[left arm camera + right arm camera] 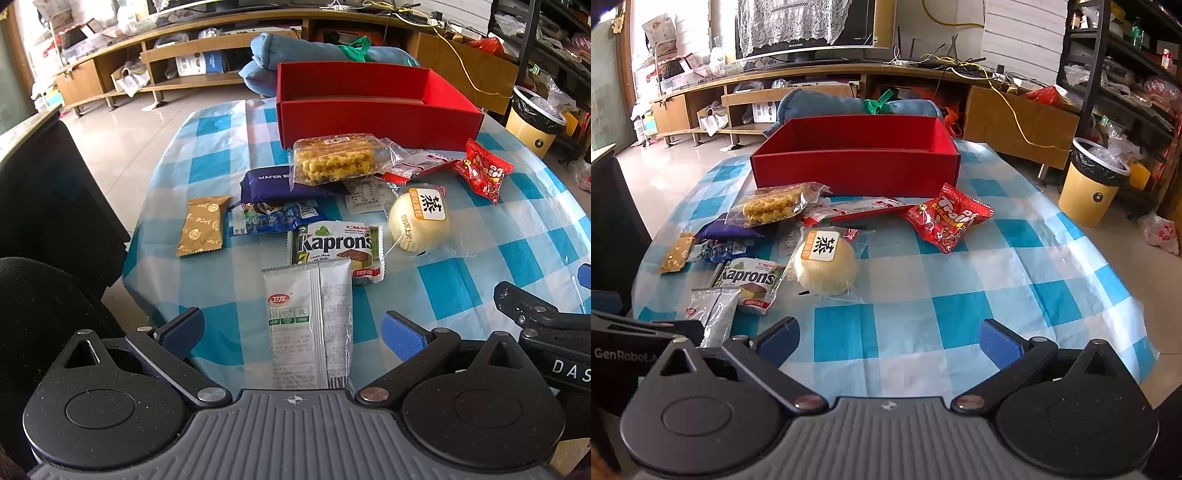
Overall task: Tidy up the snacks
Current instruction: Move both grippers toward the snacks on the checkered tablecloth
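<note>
Checked tablecloth (960,314), red box (855,168) seemingly empty (floor partly hidden), snacks outside, both jaws spread, gripping nothing.

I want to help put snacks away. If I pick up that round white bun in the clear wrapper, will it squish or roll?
The round bun looks puffy, so it would probably squish if pinched hard. Its loose clear wrapper may feel slippery and crinkle. Its domed shape seems to sit on a flat base, so it likely won't roll far.
</note>
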The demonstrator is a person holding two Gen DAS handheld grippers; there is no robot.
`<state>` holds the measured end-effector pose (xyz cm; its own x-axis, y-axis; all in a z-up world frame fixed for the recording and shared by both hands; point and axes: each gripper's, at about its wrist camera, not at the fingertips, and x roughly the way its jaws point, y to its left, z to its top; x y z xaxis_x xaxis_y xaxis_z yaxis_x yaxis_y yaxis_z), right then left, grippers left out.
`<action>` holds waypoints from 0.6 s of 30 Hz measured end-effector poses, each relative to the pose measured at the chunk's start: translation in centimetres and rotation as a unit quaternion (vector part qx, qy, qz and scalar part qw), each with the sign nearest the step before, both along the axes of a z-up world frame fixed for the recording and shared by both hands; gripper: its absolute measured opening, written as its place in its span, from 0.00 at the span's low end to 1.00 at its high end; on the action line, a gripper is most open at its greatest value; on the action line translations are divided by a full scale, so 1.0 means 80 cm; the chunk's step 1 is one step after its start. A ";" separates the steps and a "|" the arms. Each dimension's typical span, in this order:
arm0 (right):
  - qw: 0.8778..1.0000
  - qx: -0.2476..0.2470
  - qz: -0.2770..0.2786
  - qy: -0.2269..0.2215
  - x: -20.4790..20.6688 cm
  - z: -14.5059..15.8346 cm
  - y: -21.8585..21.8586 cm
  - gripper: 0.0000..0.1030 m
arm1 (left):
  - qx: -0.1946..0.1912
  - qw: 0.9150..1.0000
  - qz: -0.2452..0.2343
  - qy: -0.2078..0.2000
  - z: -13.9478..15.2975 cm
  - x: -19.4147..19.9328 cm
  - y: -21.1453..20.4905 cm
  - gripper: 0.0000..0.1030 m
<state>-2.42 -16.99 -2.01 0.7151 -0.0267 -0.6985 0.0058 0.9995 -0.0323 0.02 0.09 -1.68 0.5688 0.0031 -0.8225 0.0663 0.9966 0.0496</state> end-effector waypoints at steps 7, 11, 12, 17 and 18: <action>1.000 0.000 0.001 0.001 0.000 -0.001 0.000 0.97 | 0.000 1.000 0.000 0.000 0.000 0.000 0.000 1.00; 1.000 0.001 0.001 0.001 0.000 -0.001 0.000 0.97 | 0.000 1.000 0.000 0.000 0.000 0.000 0.000 1.00; 1.000 0.001 0.001 0.001 0.000 -0.001 0.000 0.97 | 0.000 1.000 0.000 0.000 0.000 0.000 0.000 1.00; 1.000 0.001 0.001 0.001 0.000 -0.001 0.001 0.97 | 0.000 1.000 0.001 0.000 0.000 0.000 0.000 1.00; 1.000 0.001 0.001 0.001 0.000 -0.001 0.001 0.97 | 0.000 1.000 0.001 0.000 0.000 0.000 0.000 1.00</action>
<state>-2.43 -16.92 -2.11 0.7136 -0.0234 -0.7001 0.0030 0.9995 -0.0303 0.03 0.09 -1.69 0.5688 0.0035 -0.8224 0.0651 0.9967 0.0493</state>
